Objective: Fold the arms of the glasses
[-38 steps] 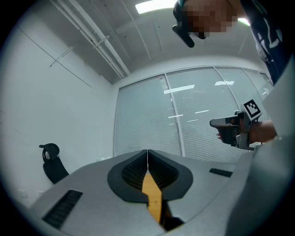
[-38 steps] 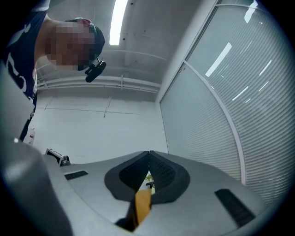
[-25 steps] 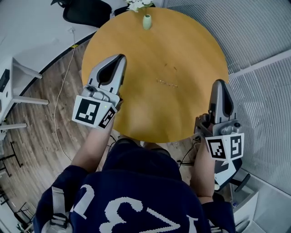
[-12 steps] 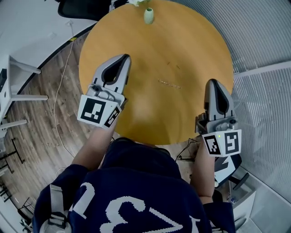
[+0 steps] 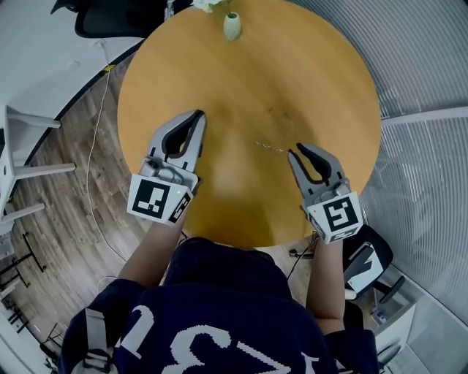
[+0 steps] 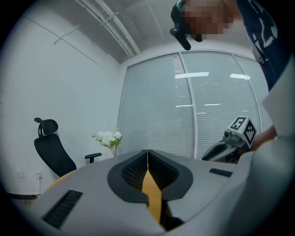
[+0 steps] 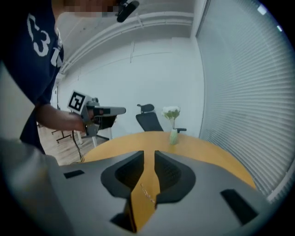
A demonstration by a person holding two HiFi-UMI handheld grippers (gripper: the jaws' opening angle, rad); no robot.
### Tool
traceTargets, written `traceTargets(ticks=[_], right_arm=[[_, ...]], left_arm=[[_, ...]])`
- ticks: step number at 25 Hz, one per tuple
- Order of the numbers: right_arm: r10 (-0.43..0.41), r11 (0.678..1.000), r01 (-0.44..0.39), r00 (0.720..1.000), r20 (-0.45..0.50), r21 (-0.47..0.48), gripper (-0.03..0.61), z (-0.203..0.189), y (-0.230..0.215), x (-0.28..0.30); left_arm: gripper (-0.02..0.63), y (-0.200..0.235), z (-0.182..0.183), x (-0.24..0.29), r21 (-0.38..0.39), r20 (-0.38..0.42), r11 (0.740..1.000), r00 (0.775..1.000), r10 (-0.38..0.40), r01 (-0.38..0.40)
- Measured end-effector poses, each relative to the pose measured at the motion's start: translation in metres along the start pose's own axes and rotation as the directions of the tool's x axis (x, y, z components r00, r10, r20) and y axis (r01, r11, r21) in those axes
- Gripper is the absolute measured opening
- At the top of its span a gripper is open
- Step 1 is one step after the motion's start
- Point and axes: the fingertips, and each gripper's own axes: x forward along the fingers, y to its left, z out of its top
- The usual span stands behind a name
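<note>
The thin wire-framed glasses (image 5: 271,147) lie on the round wooden table (image 5: 314,80), right of its middle. My right gripper (image 5: 298,153) sits just right of them and tilts down at the table. Its jaws are opening, a narrow gap stands between them, and nothing is in it. In the right gripper view (image 7: 149,159) the glasses (image 7: 147,193) show through that gap on the tabletop beyond the tips. My left gripper (image 5: 199,117) is shut and empty over the table's left side, well apart from the glasses. In the left gripper view (image 6: 147,153) its pads meet.
A small green vase of white flowers (image 5: 232,25) stands at the table's far edge. A black office chair (image 5: 124,14) is beyond it on the left. Slatted glass walls run along the right. A cable lies on the wooden floor to the left.
Both grippers have come down towards the table. The right one swung in from the table's right edge towards the glasses, tipped downward, and its jaws parted a little.
</note>
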Motion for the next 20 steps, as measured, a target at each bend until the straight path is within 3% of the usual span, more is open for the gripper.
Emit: traceTargets(ticks=[4,7,10,14,17,20], right_arm=[[0.073,0.993,-0.09,0.975,-0.208,-0.07,0.141,-0.057,0.007,0.038],[0.099,0.971,-0.17,0.928,-0.36,-0.169,0.163,-0.097,0.013,0.062],[0.063,0.924,-0.239,0.866,-0.496,-0.298,0.164,-0.131,0.014,0.08],[0.012,0.864,-0.313,0.797,-0.604,-0.395,0.163,-0.161,0.015,0.095],[-0.002,0.847,-0.347,0.757,-0.653,-0.404,0.163,-0.176,0.014,0.101],[-0.015,0.84,-0.357,0.736,-0.676,-0.408,0.131,-0.181,0.011,0.103]], left_arm=[[0.016,0.001,-0.019,0.007,-0.013,-0.032,1.0,0.999,-0.017,0.017],[0.015,0.002,-0.028,0.008,-0.019,-0.051,1.0,0.998,-0.026,0.025],[0.017,0.004,-0.036,0.007,-0.021,-0.071,0.999,0.997,-0.027,0.026],[0.015,0.009,-0.046,0.004,-0.03,-0.091,0.999,0.996,-0.021,0.019],[0.015,0.011,-0.049,0.003,-0.033,-0.098,0.999,0.995,-0.017,0.014],[0.015,0.013,-0.05,0.002,-0.033,-0.101,0.999,0.995,-0.015,0.012]])
